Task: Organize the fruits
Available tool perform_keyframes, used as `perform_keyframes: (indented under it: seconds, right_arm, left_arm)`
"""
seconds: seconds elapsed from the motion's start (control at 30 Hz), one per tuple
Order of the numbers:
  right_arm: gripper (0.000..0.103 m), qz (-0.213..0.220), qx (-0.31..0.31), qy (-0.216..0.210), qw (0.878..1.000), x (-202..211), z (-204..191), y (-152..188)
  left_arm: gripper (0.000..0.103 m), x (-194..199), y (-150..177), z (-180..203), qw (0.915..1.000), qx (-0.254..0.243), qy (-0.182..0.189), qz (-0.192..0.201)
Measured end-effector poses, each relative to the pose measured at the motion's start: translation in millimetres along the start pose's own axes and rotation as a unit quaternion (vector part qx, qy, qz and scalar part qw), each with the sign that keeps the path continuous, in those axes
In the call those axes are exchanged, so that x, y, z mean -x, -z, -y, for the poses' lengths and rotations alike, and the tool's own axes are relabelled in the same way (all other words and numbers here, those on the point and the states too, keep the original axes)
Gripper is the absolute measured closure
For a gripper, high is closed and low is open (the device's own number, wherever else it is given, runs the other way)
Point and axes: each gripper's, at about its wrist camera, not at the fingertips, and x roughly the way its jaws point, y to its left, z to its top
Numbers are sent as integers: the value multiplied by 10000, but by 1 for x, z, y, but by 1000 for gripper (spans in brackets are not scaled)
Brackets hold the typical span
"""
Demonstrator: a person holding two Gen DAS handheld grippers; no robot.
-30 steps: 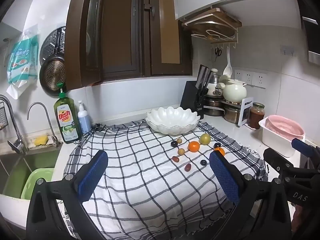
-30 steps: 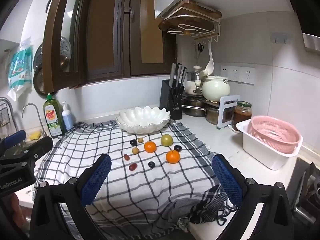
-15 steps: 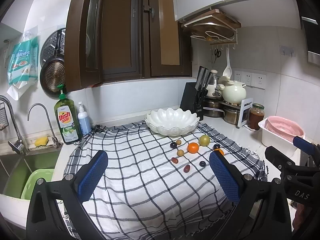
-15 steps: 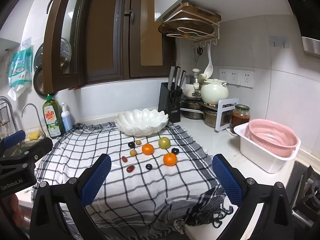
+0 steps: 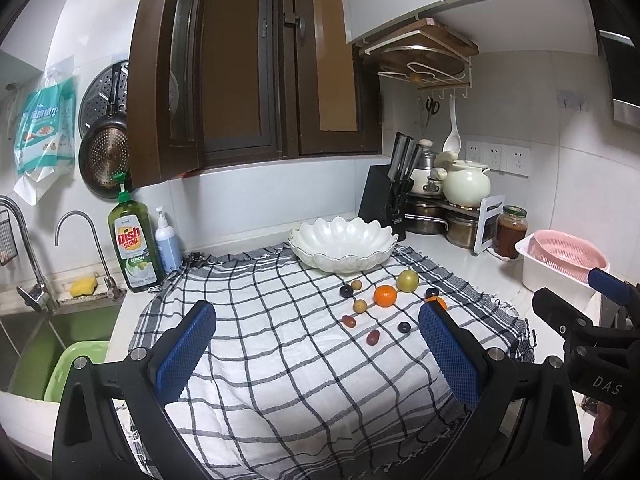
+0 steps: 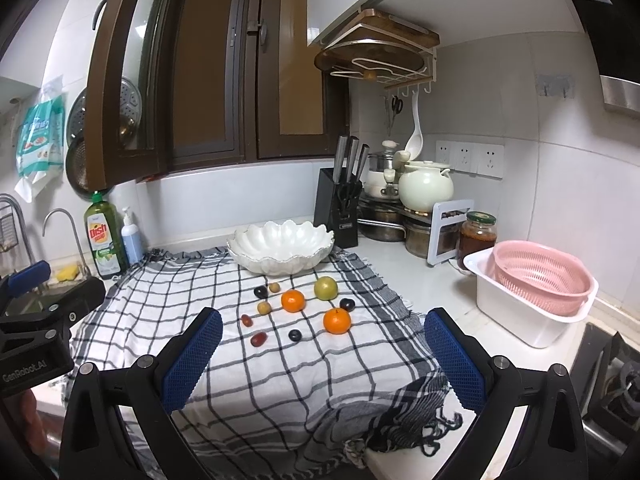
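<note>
Bare checked cloth [image 6: 280, 380] lies open before the scattered fruit [image 6: 293, 301]. Behind it stands the white bowl [image 6: 280, 246]; the knife block [image 6: 340, 208] and pink colander [image 6: 540, 280] crowd the right.

Since a second ago, both views sit slightly farther back and higher. Fruit cluster lies a little deeper in frame: near orange [image 6: 337, 320] and far orange [image 6: 293, 301] appear smaller against the checked cloth [image 6: 248, 364]. More of the cloth's bunched front edge shows in the right wrist view. No fruit shifted; white bowl [image 6: 280, 246] unchanged in content.
</note>
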Motion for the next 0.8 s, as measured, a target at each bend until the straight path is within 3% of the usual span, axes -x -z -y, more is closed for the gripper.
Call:
perform_keyframes:
  seconds: [0.8]
  right_arm:
    - [1, 70, -10, 15, 10000, 2, -2, -1]
  left_arm:
    - [0, 1, 1, -1, 10000, 2, 19, -3]
